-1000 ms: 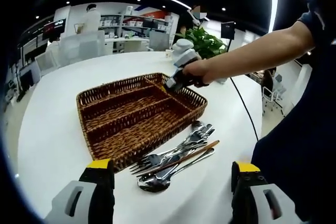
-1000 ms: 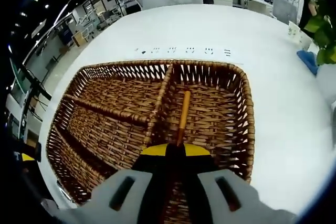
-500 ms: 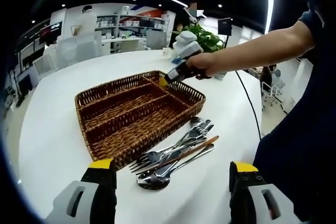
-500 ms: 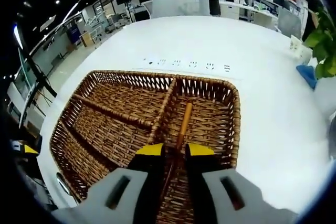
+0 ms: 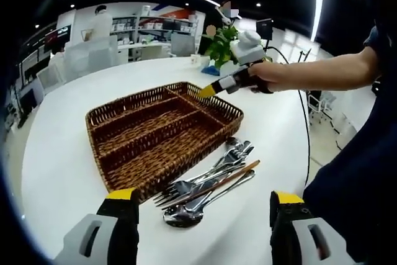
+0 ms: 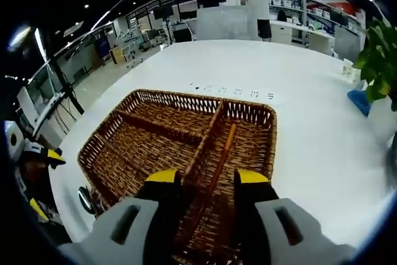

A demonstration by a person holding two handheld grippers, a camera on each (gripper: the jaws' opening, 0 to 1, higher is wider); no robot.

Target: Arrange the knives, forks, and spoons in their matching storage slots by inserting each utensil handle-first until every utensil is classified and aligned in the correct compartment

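A brown wicker basket [image 5: 99, 113] with several long compartments sits on the white table [image 5: 62, 172]. Beside its near right edge lies a pile of metal forks and spoons [image 5: 205, 181] with one wooden-handled utensil [image 5: 226, 177] on top. My left gripper [image 5: 203, 195] hangs open low over the table, in front of the pile. In the right gripper view, another wooden-handled utensil [image 6: 222, 153] lies loose in the basket's [image 6: 186, 95] right compartment. My right gripper [image 6: 208, 178] stands open above it, holding nothing. A hand holds the right gripper [image 5: 226, 83] over the basket's far corner.
A potted plant [image 5: 222, 43] and a blue object [image 6: 360, 100] stand on the table beyond the basket. A black cable [image 5: 304, 134] trails off the table's right edge. Socket panels [image 6: 232, 91] sit flush in the tabletop. The left gripper [image 6: 34, 156] shows at the left edge.
My right gripper has opened and let go of the wooden-handled utensil, which now lies in the basket. It has since risen and drawn back. The left gripper has barely moved.
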